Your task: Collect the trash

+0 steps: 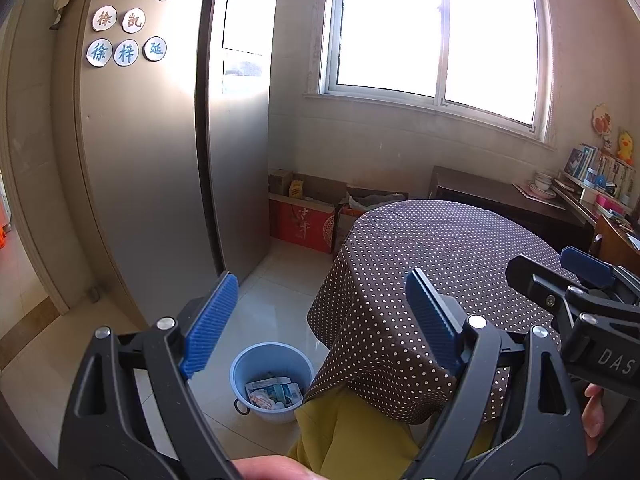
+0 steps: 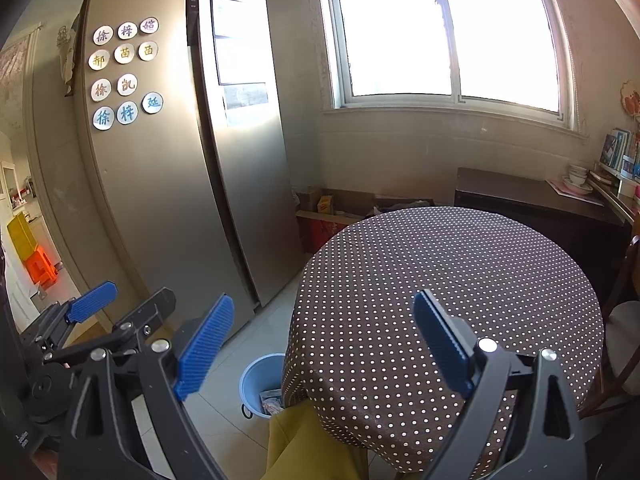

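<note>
A light blue bin (image 1: 272, 380) stands on the tiled floor beside the round table, with several crumpled wrappers and packets (image 1: 274, 394) in it. My left gripper (image 1: 320, 320) hangs open above the bin and the table's edge, nothing between its blue pads. In the right wrist view my right gripper (image 2: 324, 340) is also open and holds nothing, over the near side of the table (image 2: 460, 272). The bin (image 2: 262, 384) shows there only in part, behind the cloth's hem. Each gripper appears in the other's view: right gripper (image 1: 576, 280), left gripper (image 2: 104, 308).
The table wears a brown cloth with white dots (image 1: 440, 264) over a yellow underlayer (image 1: 348, 436). A tall silver fridge (image 1: 160, 160) stands at left. Cardboard boxes (image 1: 304, 216) line the wall under the window. A dark sideboard (image 1: 512, 200) with bowls and books is at right.
</note>
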`<state>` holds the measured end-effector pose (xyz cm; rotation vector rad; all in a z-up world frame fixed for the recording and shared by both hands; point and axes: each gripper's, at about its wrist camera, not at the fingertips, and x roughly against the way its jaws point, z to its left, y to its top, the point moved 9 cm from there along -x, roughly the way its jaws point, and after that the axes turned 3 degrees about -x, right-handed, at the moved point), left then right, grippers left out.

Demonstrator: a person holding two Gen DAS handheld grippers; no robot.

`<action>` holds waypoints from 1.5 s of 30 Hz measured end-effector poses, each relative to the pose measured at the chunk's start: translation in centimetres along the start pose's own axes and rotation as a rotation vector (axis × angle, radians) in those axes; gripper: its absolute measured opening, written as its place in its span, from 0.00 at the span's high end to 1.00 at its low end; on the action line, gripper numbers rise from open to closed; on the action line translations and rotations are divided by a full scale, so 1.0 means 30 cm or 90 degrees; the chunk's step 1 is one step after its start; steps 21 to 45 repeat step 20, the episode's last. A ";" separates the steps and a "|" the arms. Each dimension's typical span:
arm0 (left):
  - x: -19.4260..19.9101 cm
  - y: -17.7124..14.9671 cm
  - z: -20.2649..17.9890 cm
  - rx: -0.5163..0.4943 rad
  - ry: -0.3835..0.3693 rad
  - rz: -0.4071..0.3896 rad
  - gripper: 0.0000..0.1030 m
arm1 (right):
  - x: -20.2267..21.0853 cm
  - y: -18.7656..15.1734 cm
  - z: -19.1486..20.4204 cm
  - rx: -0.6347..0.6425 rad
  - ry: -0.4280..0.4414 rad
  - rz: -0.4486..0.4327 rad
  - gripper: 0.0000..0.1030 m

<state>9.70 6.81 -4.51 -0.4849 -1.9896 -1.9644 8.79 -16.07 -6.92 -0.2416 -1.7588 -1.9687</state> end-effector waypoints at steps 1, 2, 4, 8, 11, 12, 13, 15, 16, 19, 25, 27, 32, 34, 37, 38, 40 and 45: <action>0.001 0.000 0.000 0.000 0.000 0.000 0.18 | 0.000 0.000 0.000 0.000 -0.001 0.000 0.13; 0.000 0.000 0.001 -0.001 0.001 -0.001 0.18 | 0.001 0.000 0.000 0.001 -0.001 -0.001 0.13; 0.004 -0.001 0.001 -0.002 0.003 -0.003 0.18 | 0.001 0.001 0.001 0.003 0.000 -0.002 0.13; 0.006 -0.005 0.004 -0.001 0.004 -0.002 0.18 | 0.000 -0.001 0.005 0.004 0.002 -0.001 0.13; 0.009 -0.006 0.005 0.001 0.005 -0.001 0.18 | 0.001 -0.001 0.009 0.005 0.002 -0.001 0.13; 0.010 -0.007 0.005 0.002 0.005 0.000 0.18 | 0.001 0.000 0.010 0.005 0.003 -0.002 0.13; 0.011 -0.005 0.007 0.003 0.005 0.000 0.18 | 0.002 0.000 0.012 0.006 0.004 -0.003 0.13; 0.011 -0.001 0.010 0.005 0.007 -0.001 0.17 | 0.003 0.001 0.013 0.005 0.005 -0.003 0.13; 0.013 -0.002 0.010 0.005 0.008 -0.002 0.17 | 0.004 0.001 0.013 0.006 0.005 -0.004 0.13; 0.012 0.000 0.009 0.005 0.012 -0.001 0.17 | 0.002 0.001 0.013 0.007 0.006 -0.003 0.13; 0.011 0.000 0.008 0.005 0.011 0.000 0.17 | 0.000 0.001 0.011 0.006 0.007 -0.002 0.13; 0.011 0.000 0.008 0.005 0.011 0.000 0.17 | 0.000 0.001 0.011 0.006 0.007 -0.002 0.13; 0.011 0.000 0.008 0.005 0.011 0.000 0.17 | 0.000 0.001 0.011 0.006 0.007 -0.002 0.13; 0.011 0.000 0.008 0.005 0.011 0.000 0.17 | 0.000 0.001 0.011 0.006 0.007 -0.002 0.13; 0.011 0.000 0.008 0.005 0.011 0.000 0.17 | 0.000 0.001 0.011 0.006 0.007 -0.002 0.13; 0.011 0.000 0.008 0.005 0.011 0.000 0.17 | 0.000 0.001 0.011 0.006 0.007 -0.002 0.13; 0.011 0.000 0.008 0.005 0.011 0.000 0.17 | 0.000 0.001 0.011 0.006 0.007 -0.002 0.13; 0.011 0.000 0.008 0.005 0.011 0.000 0.17 | 0.000 0.001 0.011 0.006 0.007 -0.002 0.13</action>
